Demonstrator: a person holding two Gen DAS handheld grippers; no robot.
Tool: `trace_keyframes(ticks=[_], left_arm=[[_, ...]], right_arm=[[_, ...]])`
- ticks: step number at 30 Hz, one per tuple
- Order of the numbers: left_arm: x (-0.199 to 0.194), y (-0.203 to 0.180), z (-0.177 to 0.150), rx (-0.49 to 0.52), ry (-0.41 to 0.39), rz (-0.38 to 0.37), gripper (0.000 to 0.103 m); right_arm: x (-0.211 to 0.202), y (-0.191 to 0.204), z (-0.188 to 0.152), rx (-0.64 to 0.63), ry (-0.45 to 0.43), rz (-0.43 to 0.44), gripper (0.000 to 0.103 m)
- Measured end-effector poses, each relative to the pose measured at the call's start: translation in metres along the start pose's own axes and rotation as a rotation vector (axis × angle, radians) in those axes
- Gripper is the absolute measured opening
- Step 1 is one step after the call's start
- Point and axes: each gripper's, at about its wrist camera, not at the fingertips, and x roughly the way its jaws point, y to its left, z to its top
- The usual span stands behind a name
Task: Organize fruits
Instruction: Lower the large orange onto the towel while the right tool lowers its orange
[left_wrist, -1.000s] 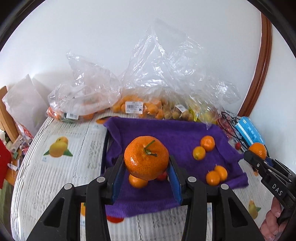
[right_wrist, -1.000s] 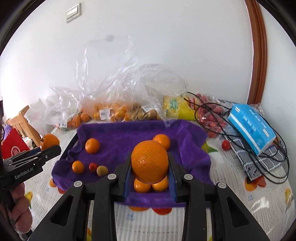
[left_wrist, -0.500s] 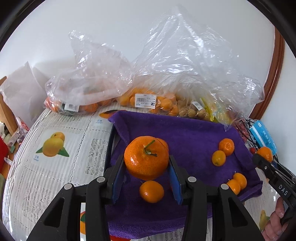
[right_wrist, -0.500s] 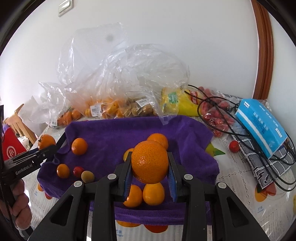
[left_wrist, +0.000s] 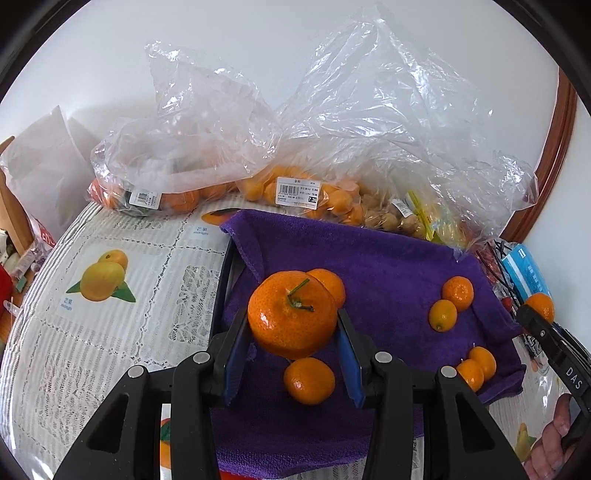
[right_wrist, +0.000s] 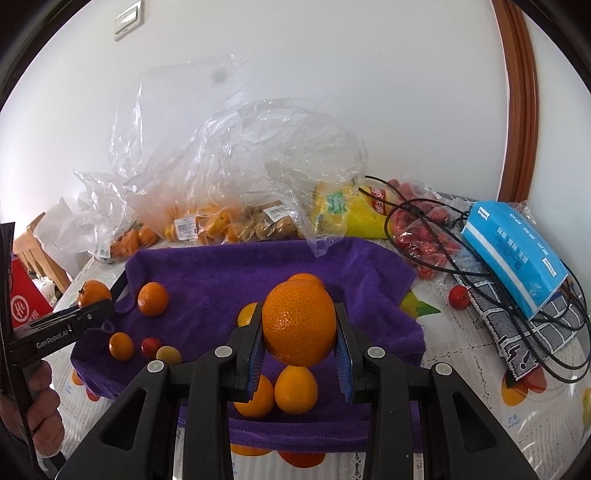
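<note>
My left gripper (left_wrist: 291, 354) is shut on a stemmed tangerine (left_wrist: 291, 314), held above the left part of the purple towel (left_wrist: 384, 266). My right gripper (right_wrist: 299, 354) is shut on a large orange (right_wrist: 299, 323), held above the towel's (right_wrist: 236, 273) front right. Several small oranges and kumquats lie on the towel (left_wrist: 309, 380) (left_wrist: 443, 314) (right_wrist: 295, 389) (right_wrist: 153, 298), along with a red cherry tomato (right_wrist: 150, 346). The right gripper also shows at the right edge of the left wrist view (left_wrist: 532, 314); the left gripper shows at the left edge of the right wrist view (right_wrist: 92, 306).
Clear plastic bags of oranges (left_wrist: 177, 184) and small fruits (left_wrist: 332, 199) line the wall behind the towel. A blue tissue pack (right_wrist: 513, 251), black cables (right_wrist: 424, 221), a red snack bag and a loose tomato (right_wrist: 458, 296) lie to the right. The tablecloth (left_wrist: 110, 295) extends left.
Both grippers moved forward over the towel, still holding their fruit; the towel and its small fruits have come nearer and lower in both views.
</note>
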Motion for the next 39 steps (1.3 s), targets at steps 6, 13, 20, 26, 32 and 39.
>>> trace_keyframes(ticks=[6, 13, 20, 26, 32, 39], left_arm=[[-0.002, -0.002, 0.0, 0.006, -0.004, -0.007, 0.042], [-0.001, -0.003, -0.001, 0.011, -0.002, -0.012, 0.042], [0.001, -0.004, -0.003, 0.019, 0.001, -0.013, 0.042], [0.003, -0.006, -0.004, 0.029, 0.007, -0.011, 0.042], [0.005, -0.008, -0.005, 0.038, 0.014, -0.011, 0.042], [0.006, -0.015, -0.009, 0.062, 0.027, -0.024, 0.042]], right_arm=[[0.003, -0.001, -0.001, 0.004, 0.006, 0.004, 0.033], [0.009, 0.003, -0.003, -0.006, 0.028, 0.005, 0.033], [0.012, 0.006, -0.006, -0.01, 0.056, 0.012, 0.033], [0.018, 0.012, -0.009, -0.029, 0.082, 0.024, 0.033], [0.026, 0.021, -0.014, -0.069, 0.115, 0.025, 0.033], [0.033, 0.025, -0.018, -0.089, 0.149, 0.024, 0.033]])
